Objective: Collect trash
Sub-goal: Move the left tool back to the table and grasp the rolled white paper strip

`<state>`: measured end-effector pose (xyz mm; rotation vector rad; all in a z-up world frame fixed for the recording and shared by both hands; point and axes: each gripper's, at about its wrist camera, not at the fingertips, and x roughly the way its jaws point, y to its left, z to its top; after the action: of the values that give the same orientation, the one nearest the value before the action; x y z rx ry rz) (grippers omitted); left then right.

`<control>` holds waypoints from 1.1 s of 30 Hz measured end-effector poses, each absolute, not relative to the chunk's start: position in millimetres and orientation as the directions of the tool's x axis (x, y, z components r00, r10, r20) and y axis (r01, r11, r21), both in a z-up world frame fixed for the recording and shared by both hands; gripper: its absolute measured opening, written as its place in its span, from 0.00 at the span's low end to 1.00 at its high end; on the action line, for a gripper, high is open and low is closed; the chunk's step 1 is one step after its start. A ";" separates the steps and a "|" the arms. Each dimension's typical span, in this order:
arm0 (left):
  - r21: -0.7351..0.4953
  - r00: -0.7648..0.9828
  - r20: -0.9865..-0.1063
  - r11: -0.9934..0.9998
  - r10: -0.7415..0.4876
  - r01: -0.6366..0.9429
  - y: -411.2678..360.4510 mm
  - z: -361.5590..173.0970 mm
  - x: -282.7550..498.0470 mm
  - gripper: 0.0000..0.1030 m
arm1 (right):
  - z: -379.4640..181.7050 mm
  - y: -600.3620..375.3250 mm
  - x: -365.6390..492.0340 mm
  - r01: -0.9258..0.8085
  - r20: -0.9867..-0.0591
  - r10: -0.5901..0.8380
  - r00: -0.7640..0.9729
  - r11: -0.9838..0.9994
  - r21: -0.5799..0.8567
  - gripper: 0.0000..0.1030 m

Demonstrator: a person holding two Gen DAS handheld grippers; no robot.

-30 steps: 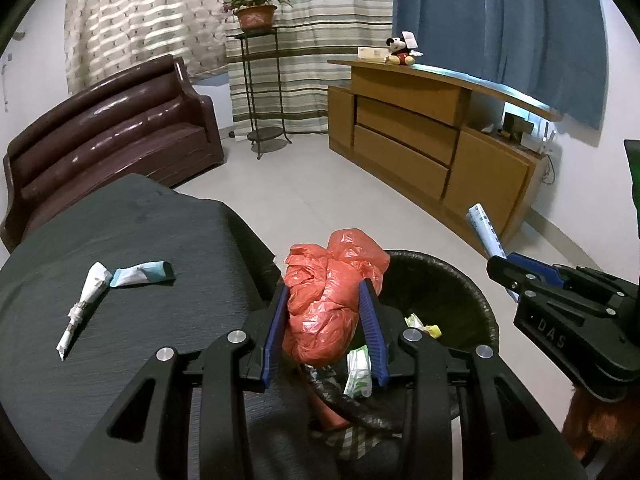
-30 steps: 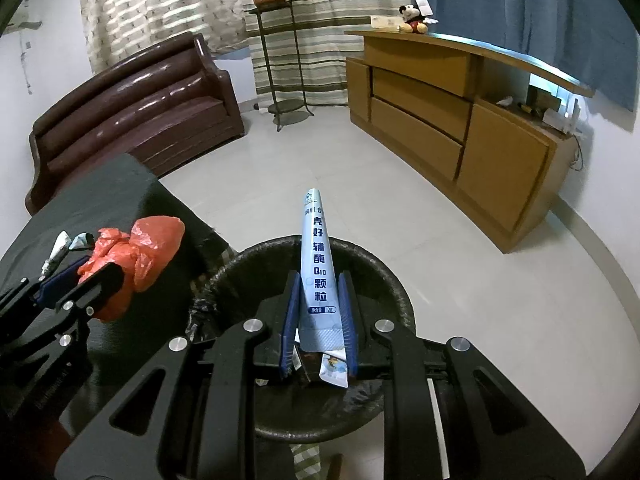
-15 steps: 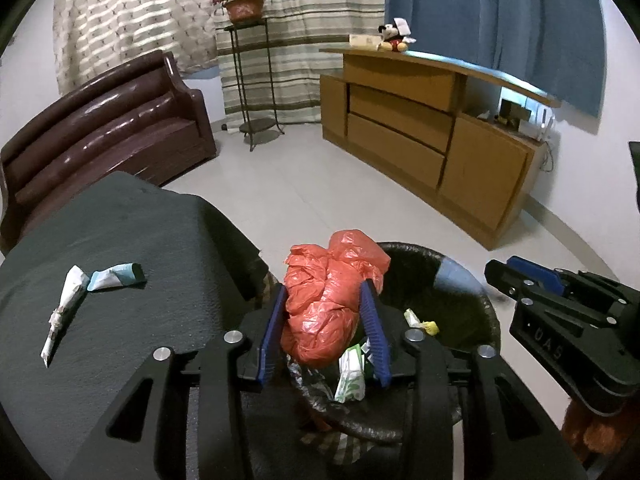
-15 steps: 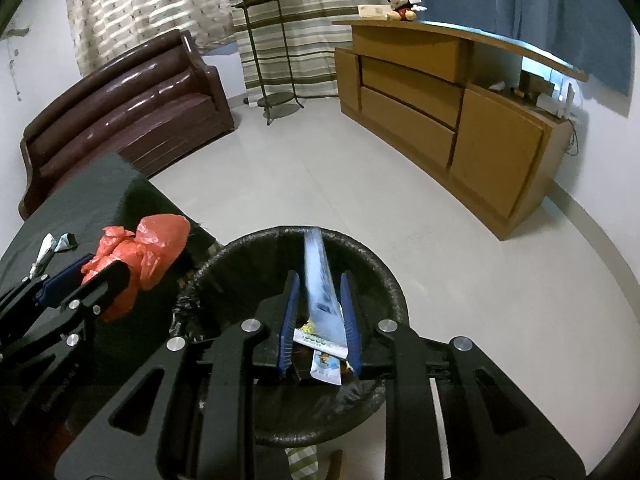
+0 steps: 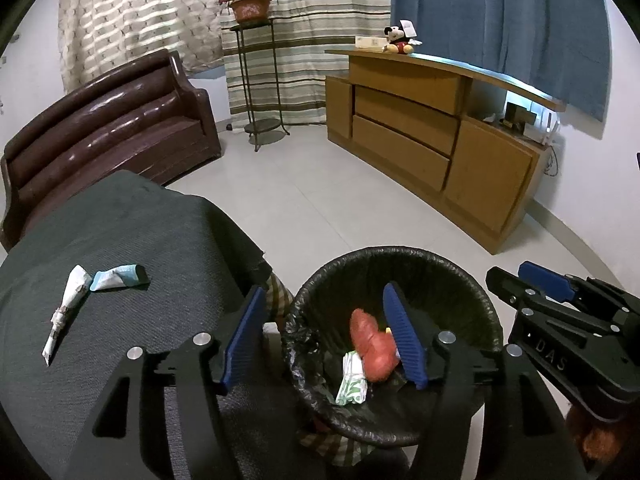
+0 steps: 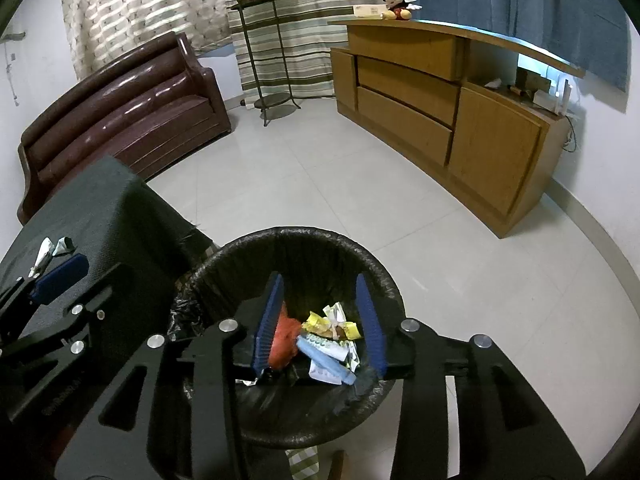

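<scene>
A round bin with a black liner (image 5: pixel 452 268) (image 6: pixel 248 248) stands on the floor beside a dark-clothed table (image 5: pixel 120 232). My left gripper (image 5: pixel 324 336) hangs over the bin's left rim, its jaws opening and empty. The red plastic bag (image 5: pixel 370 346) (image 6: pixel 282 338) lies loose inside the bin. My right gripper (image 6: pixel 320 320) hovers over the bin, its jaws opening too, with nothing between them. The light blue packet (image 6: pixel 326 362) rests among yellow and white wrappers (image 6: pixel 332 326) in the bin. On the table lie a twisted white wrapper (image 5: pixel 66 310) and a teal packet (image 5: pixel 116 278).
A brown leather sofa (image 5: pixel 108 128) stands behind the table. A wooden cabinet (image 5: pixel 432 140) runs along the right wall, with a plush toy (image 5: pixel 398 38) on top. A metal plant stand (image 5: pixel 256 76) is by the striped curtains. Pale tiled floor (image 6: pixel 320 184) lies between them.
Both grippers opened. The red bag dropped from the left gripper into the bin, and the blue packet fell from the right gripper into the bin.
</scene>
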<state>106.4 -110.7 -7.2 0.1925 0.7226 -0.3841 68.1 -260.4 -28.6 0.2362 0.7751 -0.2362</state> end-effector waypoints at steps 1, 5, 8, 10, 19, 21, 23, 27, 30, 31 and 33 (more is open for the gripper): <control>0.041 0.686 -0.674 0.913 -0.275 0.406 -109.8 -7.2 105.0 0.60 | -28.4 -260.6 67.7 0.295 -0.712 -0.123 0.691 0.948 0.123 0.40; 0.050 0.698 -0.664 0.915 -0.268 0.400 -107.0 -4.3 102.9 0.63 | -27.7 -257.0 67.2 0.285 -0.713 -0.114 0.692 0.950 0.125 0.43; 0.053 0.705 -0.660 0.921 -0.258 0.387 -97.3 -1.8 101.8 0.64 | -27.0 -251.1 67.6 0.266 -0.714 -0.095 0.694 0.955 0.133 0.47; 0.058 0.710 -0.660 0.926 -0.245 0.373 -87.4 -1.1 102.1 0.64 | -26.0 -241.2 68.9 0.243 -0.716 -0.076 0.694 0.961 0.133 0.47; 0.111 0.744 -0.658 0.961 -0.119 0.252 -28.7 -0.4 105.6 0.65 | -20.6 -194.3 86.6 0.131 -0.716 0.014 0.697 0.980 0.147 0.47; 0.118 0.746 -0.660 0.970 -0.083 0.213 -10.4 -0.7 108.3 0.65 | -18.8 -180.2 92.4 0.100 -0.715 0.037 0.698 0.984 0.149 0.47; 0.125 0.749 -0.661 0.978 -0.046 0.170 7.7 0.0 113.2 0.65 | -17.1 -168.8 98.1 0.074 -0.714 0.058 0.698 0.986 0.153 0.47; 0.131 0.751 -0.660 0.987 0.017 0.093 39.6 2.3 125.5 0.65 | -14.6 -143.8 109.6 0.027 -0.712 0.097 0.695 0.987 0.160 0.47; 0.133 0.739 -0.672 0.990 0.054 0.048 60.6 0.4 135.8 0.65 | -12.6 -127.8 117.6 -0.004 -0.712 0.123 0.691 0.986 0.166 0.47; 0.129 0.732 -0.679 0.991 0.059 0.040 66.6 -1.6 138.6 0.65 | -12.1 -123.1 120.0 -0.014 -0.712 0.130 0.690 0.986 0.166 0.47; 0.126 0.719 -0.692 0.992 0.063 0.034 75.7 -4.1 143.1 0.65 | -11.5 -111.9 126.3 -0.037 -0.715 0.144 0.684 0.986 0.163 0.48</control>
<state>143.1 75.7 -4.1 0.1328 0.7687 0.0161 126.3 -111.9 -11.5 0.1396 0.8122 0.1018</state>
